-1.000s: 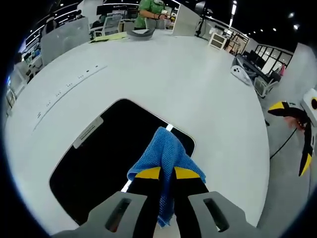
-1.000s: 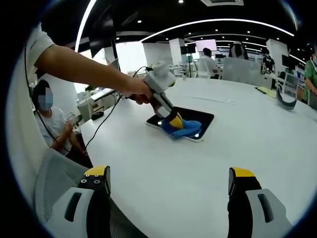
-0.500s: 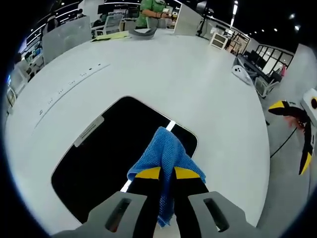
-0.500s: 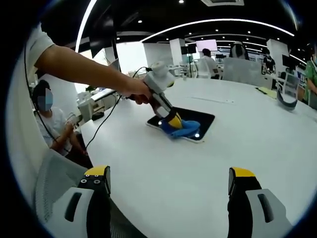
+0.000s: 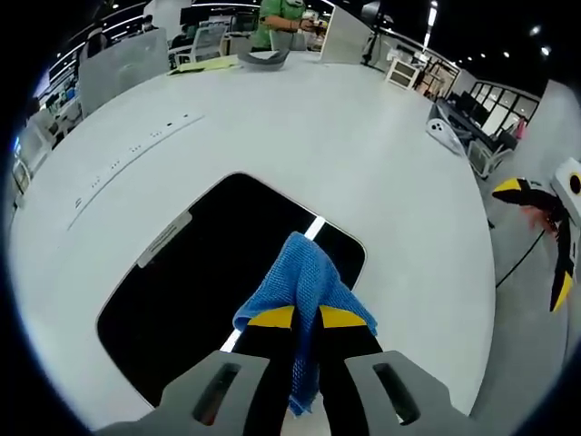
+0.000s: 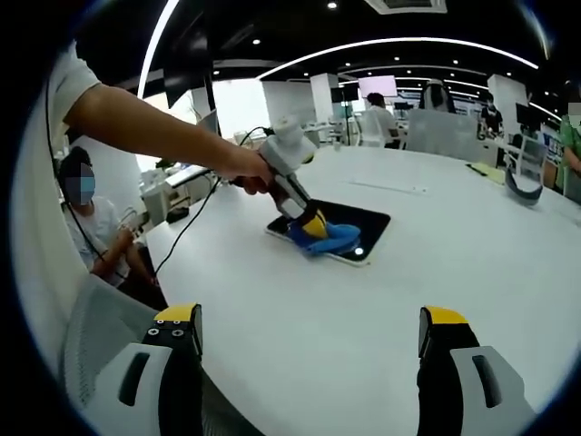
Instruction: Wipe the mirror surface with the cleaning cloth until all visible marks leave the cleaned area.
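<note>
**Blue cloth pressed to a dark mirror on a white table**

While the left gripper (image 5: pixel 306 318) clamps its jaws tight on the blue cleaning cloth (image 5: pixel 304 277), the cloth rests on the near corner of the flat, dark mirror (image 5: pixel 204 291), which lies on the white table (image 5: pixel 318 136). Well away from the mirror, the right gripper (image 6: pixel 309 341) hovers with jaws spread wide, holding nothing.
</note>
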`<state>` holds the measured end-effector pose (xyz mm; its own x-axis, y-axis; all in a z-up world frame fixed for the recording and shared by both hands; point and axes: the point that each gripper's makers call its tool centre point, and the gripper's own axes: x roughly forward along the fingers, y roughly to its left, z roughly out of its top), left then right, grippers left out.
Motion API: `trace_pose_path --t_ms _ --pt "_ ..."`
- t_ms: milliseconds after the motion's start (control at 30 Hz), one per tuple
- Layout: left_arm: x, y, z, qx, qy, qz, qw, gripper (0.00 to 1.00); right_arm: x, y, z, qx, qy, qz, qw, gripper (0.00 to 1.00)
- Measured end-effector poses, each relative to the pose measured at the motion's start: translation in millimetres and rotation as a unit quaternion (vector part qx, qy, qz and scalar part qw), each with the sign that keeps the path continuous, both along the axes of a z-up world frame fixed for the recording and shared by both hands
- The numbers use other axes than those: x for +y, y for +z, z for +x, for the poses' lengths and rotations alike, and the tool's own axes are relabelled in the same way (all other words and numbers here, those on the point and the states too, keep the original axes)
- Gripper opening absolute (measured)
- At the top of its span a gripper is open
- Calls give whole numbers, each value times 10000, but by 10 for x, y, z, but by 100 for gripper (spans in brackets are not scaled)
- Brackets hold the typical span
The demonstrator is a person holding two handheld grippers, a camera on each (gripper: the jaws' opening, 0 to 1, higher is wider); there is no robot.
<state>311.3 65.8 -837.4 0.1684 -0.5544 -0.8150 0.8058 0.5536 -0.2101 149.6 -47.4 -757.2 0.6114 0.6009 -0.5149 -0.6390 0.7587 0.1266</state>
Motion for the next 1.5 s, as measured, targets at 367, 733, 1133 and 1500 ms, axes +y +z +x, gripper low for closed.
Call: trace_pose_path --t_ms 367,733,1133,1500 --pt "67 3 -3 13 18 15 10000 6 3 -13 -4 1 10 -15 10000 99" --pt "118 0 3 22 36 31 10000 6 31 -23 -10 27 27 1 10000 99" --pt "152 1 -1 31 42 33 10000 6 52 -36 -19 33 65 -40 10000 99" --pt "189 2 -1 55 60 28 10000 6 64 -24 -2 20 44 -31 10000 99"
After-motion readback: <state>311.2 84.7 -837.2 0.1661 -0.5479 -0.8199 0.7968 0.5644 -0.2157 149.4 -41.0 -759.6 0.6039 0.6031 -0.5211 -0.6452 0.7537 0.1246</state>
